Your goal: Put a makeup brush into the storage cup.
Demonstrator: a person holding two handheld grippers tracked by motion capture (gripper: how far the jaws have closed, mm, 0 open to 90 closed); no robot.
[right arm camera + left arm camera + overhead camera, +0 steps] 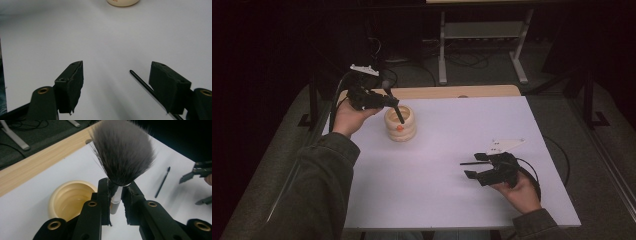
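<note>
Left gripper (117, 206) is clamped on the makeup brush (123, 152), handle down over the cream ribbed holder (400, 123) at my 11 o'clock. Best to keep it vertical and lower slowly. Right gripper (116, 83) hangs wide open by the thin black brush (142, 83).

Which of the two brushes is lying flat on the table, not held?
The thin black brush, lying flat on the white table beside the open right gripper. The fluffy grey brush is clamped upright in the left gripper above the cream holder.
</note>
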